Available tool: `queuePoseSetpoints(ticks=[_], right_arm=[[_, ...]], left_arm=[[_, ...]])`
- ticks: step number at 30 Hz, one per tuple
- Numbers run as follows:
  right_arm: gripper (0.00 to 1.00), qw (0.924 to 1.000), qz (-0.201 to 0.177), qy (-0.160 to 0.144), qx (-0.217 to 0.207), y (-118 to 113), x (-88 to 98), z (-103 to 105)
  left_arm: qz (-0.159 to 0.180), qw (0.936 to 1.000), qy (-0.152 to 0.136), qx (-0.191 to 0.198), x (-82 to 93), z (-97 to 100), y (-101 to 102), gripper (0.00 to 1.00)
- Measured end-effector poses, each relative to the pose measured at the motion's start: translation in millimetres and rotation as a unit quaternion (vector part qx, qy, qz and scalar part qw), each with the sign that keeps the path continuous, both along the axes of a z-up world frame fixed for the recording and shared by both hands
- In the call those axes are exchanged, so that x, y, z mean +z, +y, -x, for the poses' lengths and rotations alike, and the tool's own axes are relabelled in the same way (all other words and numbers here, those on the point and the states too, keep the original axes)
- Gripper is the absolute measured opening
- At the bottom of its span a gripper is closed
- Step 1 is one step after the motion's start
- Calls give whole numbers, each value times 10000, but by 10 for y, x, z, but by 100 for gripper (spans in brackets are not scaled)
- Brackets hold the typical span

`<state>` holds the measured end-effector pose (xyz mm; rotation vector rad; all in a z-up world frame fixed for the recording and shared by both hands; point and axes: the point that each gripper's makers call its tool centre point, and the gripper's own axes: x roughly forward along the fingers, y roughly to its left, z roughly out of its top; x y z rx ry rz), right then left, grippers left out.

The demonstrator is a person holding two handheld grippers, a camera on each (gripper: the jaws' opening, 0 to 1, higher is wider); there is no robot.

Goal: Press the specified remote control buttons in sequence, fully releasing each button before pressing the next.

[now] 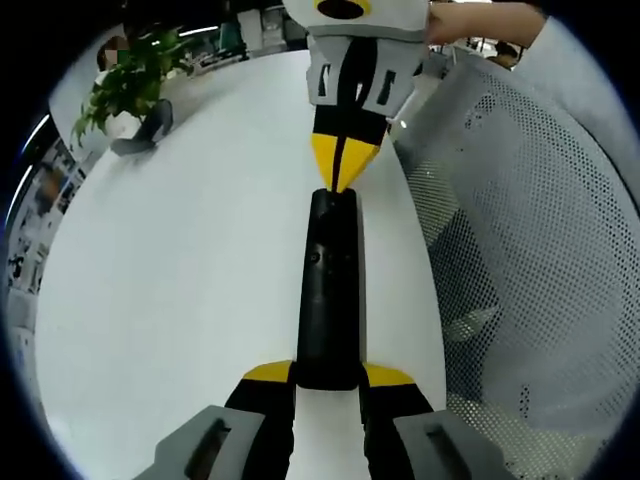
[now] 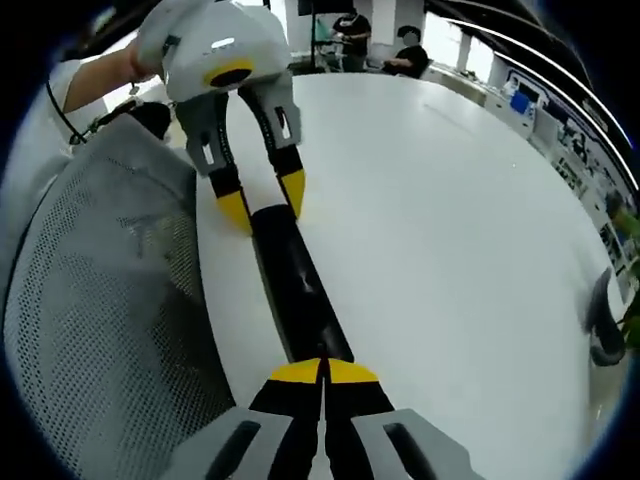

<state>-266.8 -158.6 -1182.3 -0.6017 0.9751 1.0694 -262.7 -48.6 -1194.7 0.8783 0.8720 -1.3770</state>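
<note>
I see a white table (image 1: 180, 300), a mesh chair back (image 1: 540, 280) at three o'clock, a potted plant (image 1: 130, 85) at ten o'clock, and seated people (image 2: 375, 45) at twelve o'clock.

The near end of the remote control (image 1: 328, 300) is hidden between the left hand-held gripper (image 1: 328, 378) jaws. Its buttons are too small to read.
</note>
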Motion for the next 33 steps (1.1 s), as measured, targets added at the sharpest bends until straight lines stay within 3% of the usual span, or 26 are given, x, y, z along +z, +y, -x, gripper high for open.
queuePoseSetpoints(ticks=[3,5,10,11,14,18,20,28,33], right_arm=[[0,9988,162,317,-340,-5,-9,-7],[0,9982,277,394,-353,9,-14,-31],[0,9973,642,239,277,16,-30,-7],[0,9959,670,160,591,21,-30,-15],[0,9974,553,223,403,3,-25,-10],[0,9996,-15,115,252,13,5,-10],[0,9997,-201,50,-95,16,23,-37],[0,9996,-60,59,282,141,-12,2],[0,9975,271,-111,641,139,-14,-16]], left_arm=[[-24,10000,0,-33,-1,1,0,24],[-74,10000,-8,-52,-1,1,-3,24],[-181,9998,-10,-80,-2,2,-4,24],[-191,9998,-11,-81,-2,2,-3,24],[-198,9998,-4,-57,-3,1,0,24],[-212,9998,-8,-21,-3,1,2,24],[-231,9997,-9,-3,-3,0,1,24],[-236,9997,10,-11,-3,-5,1,24],[-244,9997,7,-29,-4,-4,3,24]])
